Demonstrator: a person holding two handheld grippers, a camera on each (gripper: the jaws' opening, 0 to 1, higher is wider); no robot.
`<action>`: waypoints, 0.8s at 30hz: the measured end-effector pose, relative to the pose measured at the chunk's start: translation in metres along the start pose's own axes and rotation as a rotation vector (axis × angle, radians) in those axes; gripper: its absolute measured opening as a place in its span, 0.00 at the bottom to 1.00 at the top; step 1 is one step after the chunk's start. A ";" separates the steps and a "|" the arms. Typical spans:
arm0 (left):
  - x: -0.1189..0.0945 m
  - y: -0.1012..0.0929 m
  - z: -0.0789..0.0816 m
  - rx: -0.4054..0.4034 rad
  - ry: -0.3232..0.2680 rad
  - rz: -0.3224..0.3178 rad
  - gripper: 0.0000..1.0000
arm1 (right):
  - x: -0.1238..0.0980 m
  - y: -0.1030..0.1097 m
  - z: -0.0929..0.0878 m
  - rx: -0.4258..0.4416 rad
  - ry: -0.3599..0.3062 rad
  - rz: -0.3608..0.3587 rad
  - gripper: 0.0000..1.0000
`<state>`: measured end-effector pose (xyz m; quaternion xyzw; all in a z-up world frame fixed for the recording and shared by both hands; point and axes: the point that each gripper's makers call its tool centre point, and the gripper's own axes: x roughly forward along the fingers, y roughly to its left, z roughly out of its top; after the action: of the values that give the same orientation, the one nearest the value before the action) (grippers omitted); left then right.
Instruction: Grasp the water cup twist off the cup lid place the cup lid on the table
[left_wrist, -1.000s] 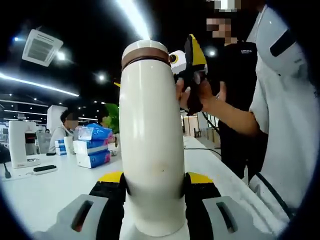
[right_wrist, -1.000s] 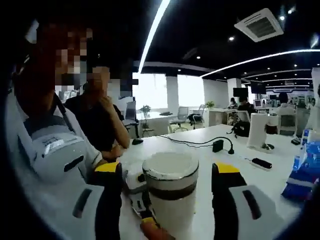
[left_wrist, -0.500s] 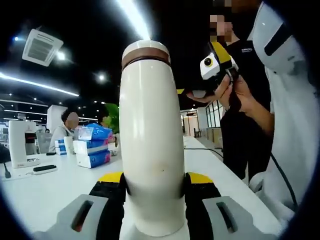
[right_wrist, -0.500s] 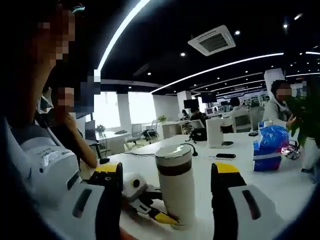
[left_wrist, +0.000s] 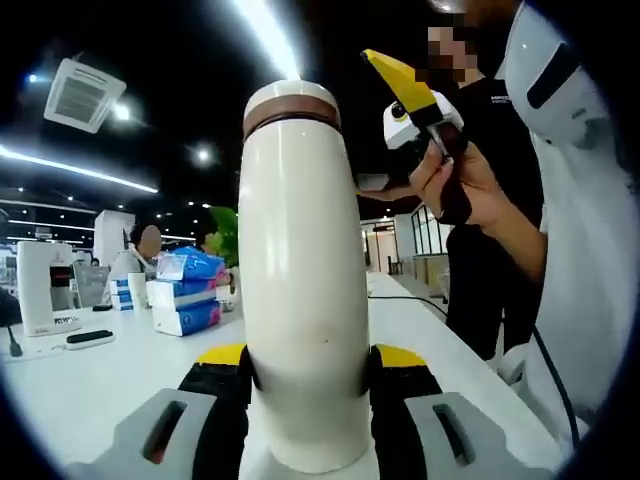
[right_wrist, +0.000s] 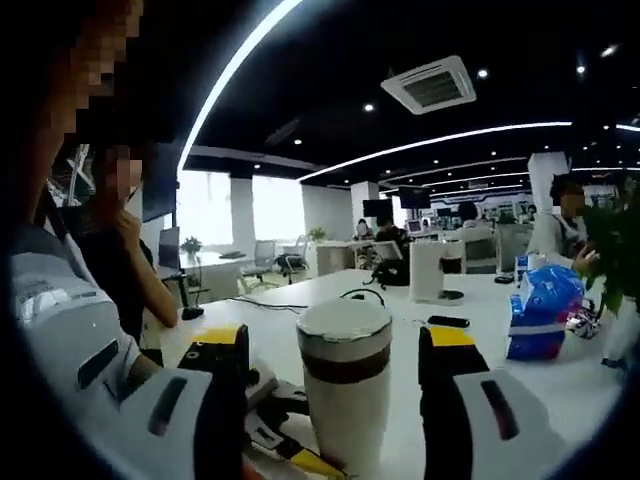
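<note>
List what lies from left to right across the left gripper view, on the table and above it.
White machine → black phone → stack of tissue packs → water cup, held between the left gripper's jaws → right gripper, held up in a hand.

Clearance around right claw (right_wrist: 330, 400)
Water cup (right_wrist: 345, 385) stands between jaws; bare worktop (right_wrist: 480, 345) beyond, blue packet (right_wrist: 540, 310) far right.
</note>
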<state>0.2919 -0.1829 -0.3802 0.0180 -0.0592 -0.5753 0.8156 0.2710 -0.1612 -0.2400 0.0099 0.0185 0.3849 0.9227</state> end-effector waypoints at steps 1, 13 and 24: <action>0.000 0.000 0.000 0.001 0.000 0.000 0.48 | 0.003 -0.001 0.001 -0.014 0.008 -0.004 0.70; -0.001 0.000 0.001 0.006 0.001 0.000 0.48 | 0.016 -0.001 -0.003 -0.042 0.060 0.006 0.60; -0.001 -0.004 -0.001 0.004 0.002 -0.001 0.48 | 0.013 -0.007 -0.006 -0.053 0.071 0.014 0.48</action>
<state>0.2882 -0.1832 -0.3818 0.0203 -0.0598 -0.5755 0.8154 0.2844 -0.1571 -0.2460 -0.0281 0.0411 0.3920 0.9186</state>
